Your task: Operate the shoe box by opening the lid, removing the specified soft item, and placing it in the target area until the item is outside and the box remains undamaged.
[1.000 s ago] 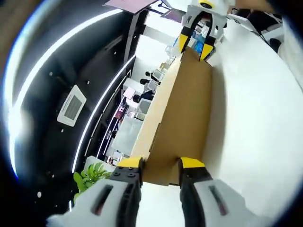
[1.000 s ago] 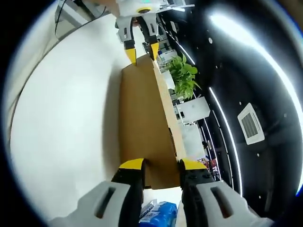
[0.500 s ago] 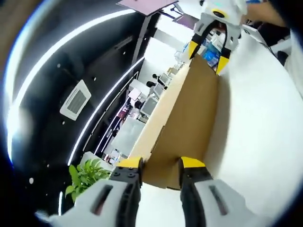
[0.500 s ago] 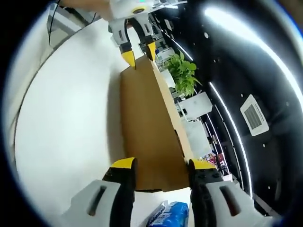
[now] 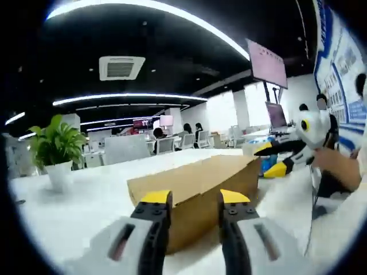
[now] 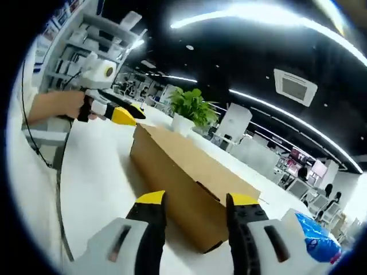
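On the bench: shoe box (image 5: 198, 192) lies lengthwise on the white bench (image 5: 69, 206), between the two claws; lid appears down and flat, judged not yet opened.
Box, right gripper view: shoe box (image 6: 189, 180) runs from near right to far left; a small dark slot shows on its long side.
Left claw: left claw (image 5: 192, 200) parted to a narrow gap, yellow tips at the near end of the box, gripping nothing; contact cannot be confirmed.
Right claw: right claw (image 6: 195, 203) parted moderately, tips framing the near end of the box, gripping nothing.
Opposite claws: right claw (image 5: 275, 160) sits at the far end of the box, held by a hand; left claw (image 6: 117, 113) likewise at the far end.
Step in hand: lid opening, judged. Catch only the lid edge, lift evenly at both ends, avoid creasing the card.
Materials: plain brown cardboard, matte, sharp-edged, thin-walled; bench smooth and glossy.
Surroundings: blue soft packet (image 6: 312, 238) at near right; potted plant (image 5: 54, 152) far left.
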{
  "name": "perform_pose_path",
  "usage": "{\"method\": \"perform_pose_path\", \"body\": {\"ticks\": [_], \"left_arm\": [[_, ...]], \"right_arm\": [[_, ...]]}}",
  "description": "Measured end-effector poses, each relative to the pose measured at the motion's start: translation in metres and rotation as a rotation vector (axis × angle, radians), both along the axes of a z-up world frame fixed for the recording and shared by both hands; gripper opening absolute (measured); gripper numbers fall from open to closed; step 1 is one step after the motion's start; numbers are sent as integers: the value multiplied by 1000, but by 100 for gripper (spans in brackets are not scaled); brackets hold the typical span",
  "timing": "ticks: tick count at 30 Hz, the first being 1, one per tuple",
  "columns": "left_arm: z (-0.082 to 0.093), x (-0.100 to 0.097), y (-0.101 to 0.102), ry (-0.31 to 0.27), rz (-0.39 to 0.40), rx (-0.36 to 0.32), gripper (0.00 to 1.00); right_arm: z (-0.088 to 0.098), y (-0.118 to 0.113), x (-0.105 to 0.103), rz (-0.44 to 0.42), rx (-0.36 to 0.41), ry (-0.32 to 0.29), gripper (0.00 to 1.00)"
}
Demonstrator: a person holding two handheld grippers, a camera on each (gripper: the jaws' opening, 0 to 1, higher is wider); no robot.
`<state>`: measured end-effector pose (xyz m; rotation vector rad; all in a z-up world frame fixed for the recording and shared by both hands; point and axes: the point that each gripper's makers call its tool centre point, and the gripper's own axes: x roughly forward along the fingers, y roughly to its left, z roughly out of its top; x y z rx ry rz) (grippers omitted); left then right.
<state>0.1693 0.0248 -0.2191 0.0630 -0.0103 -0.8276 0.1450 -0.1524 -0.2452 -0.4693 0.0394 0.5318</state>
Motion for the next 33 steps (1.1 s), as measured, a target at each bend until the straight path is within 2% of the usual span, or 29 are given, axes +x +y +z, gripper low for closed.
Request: {"method": "perform_pose_path", "body": {"ticks": [2, 3, 5, 7, 9, 11, 12, 14, 17, 21, 23, 24, 25, 26, 27, 28, 30, 33], "left_arm": [[-2, 0, -5, -9, 9, 42, 49], [-3, 0, -6, -8, 9, 44, 54], [-4, 0, -8, 5, 7, 30, 66], [-5, 1, -9, 6, 17, 18, 73], [-8, 2, -7, 9, 30, 28, 73], [-9, 3, -6, 10, 40, 36, 74], [-11, 3, -4, 16, 45, 41, 75], [-10, 5, -1, 13, 60, 37, 78], [-10, 9, 6, 22, 90, 27, 79], [-16, 16, 18, 44, 128, 20, 78], [-22, 23, 29, 81, 170, 9, 78], [-23, 24, 30, 88, 174, 3, 76], [-26, 28, 34, 123, 184, -24, 73], [-26, 30, 35, 126, 185, -28, 71], [-24, 32, 36, 120, 193, -36, 72], [-23, 33, 37, 116, 205, -46, 74], [-21, 33, 36, 106, 204, -41, 78], [-23, 38, 38, 99, 229, -22, 77]], "right_arm": [[5, 3, 1, 6, 54, -8, 47], [4, 6, 0, 16, 77, 10, 52], [6, 5, 2, 8, 128, 17, 59], [7, 3, 3, -6, 151, 20, 64], [16, 1, 3, -17, 231, 8, 75], [19, -1, 3, -20, 269, 21, 84], [20, -2, 3, -24, 337, 61, 85], [24, -6, 3, -26, 386, 61, 85], [23, -9, 5, -32, 384, 62, 85], [8, -12, 13, -70, 333, 76, 85], [1, -15, 17, -95, 320, 94, 83], [-3, -14, 19, -97, 302, 103, 79], [-5, -15, 20, -102, 292, 111, 76], [-3, -18, 24, -131, 282, 98, 75], [3, -20, 27, -140, 284, 60, 77], [6, -20, 27, -139, 296, 51, 78], [10, -22, 29, -134, 323, 65, 78], [8, -25, 32, -140, 320, 72, 78]]}}
